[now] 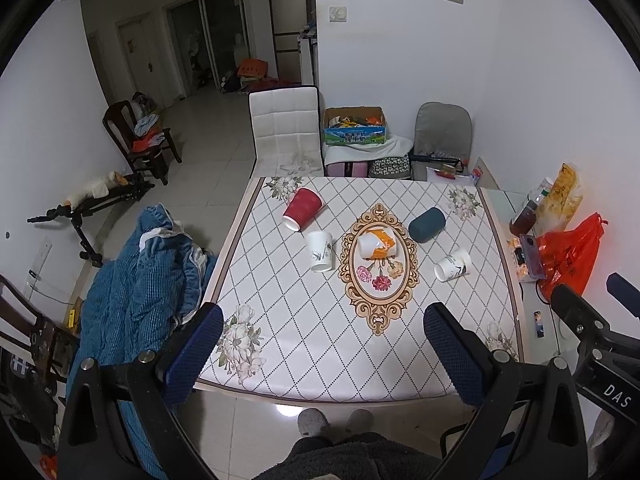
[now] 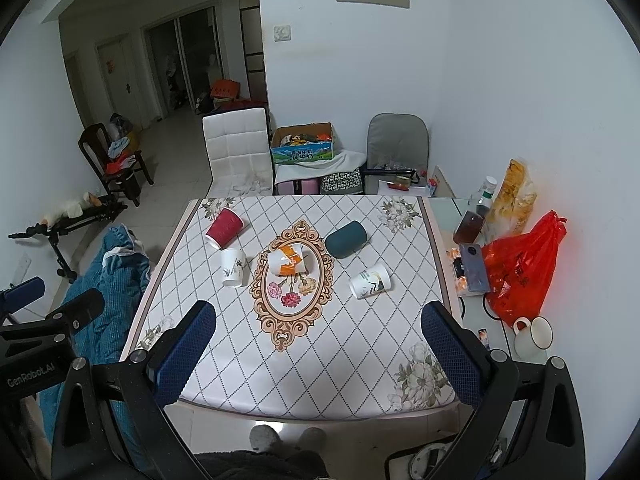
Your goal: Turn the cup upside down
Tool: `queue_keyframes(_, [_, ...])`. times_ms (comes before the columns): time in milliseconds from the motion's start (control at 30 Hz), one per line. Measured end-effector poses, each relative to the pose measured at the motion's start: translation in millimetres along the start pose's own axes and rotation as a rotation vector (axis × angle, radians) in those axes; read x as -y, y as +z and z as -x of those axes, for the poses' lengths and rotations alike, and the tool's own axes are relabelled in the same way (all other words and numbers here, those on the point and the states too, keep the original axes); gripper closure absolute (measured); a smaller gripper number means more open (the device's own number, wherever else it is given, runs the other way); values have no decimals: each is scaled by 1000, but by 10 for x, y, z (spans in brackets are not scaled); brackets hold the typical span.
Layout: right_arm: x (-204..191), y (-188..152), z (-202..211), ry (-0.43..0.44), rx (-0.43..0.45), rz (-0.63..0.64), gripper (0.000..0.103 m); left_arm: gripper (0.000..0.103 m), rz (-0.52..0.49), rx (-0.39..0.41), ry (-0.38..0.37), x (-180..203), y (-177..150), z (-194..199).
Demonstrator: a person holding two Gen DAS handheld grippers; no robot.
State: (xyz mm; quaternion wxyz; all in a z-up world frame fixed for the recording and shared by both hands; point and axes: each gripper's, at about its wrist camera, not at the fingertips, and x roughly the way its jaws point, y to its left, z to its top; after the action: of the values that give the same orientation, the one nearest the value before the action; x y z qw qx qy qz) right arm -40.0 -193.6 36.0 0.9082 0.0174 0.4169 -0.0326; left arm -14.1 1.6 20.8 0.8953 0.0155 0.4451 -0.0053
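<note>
White walls and a tiled floor surround a table covered in a diamond-patterned cloth with a gold oval medallion at its middle. Five cups are on it. A white cup with a plant print is on end left of the medallion, seemingly with its wider end down; if so, it is already flipped. The other four lie on their sides. A red ribbed cup lies at the far left, long axis diagonal, mouth pointing toward the near left. An orange-and-white cup lies on the upper part of the medallion, mouth facing left and toward the cameras. A dark teal cup lies to the right of it, axis diagonal; which end is its mouth I cannot tell. A white cup with a crane print lies nearer on the right, mouth toward the near left.

I judge the task to be at or near its start: at most one cup is inverted, four are left to be lifted and set mouth-down.

Left tool hangs over the near edge of the table, jaws spread wide, gripping nothing. Right tool hangs beside it in the same released state, equally bare. Both are well apart from every cup
</note>
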Motion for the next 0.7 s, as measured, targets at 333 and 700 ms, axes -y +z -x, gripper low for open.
queue_keyframes(333, [9,-1,22,1,1,-1,0,0,-2,7,0,-1,-3,21])
queue_keyframes(700, [18,-9,31,2,1,-2,0,0,-4,5,-2,5,-1,52])
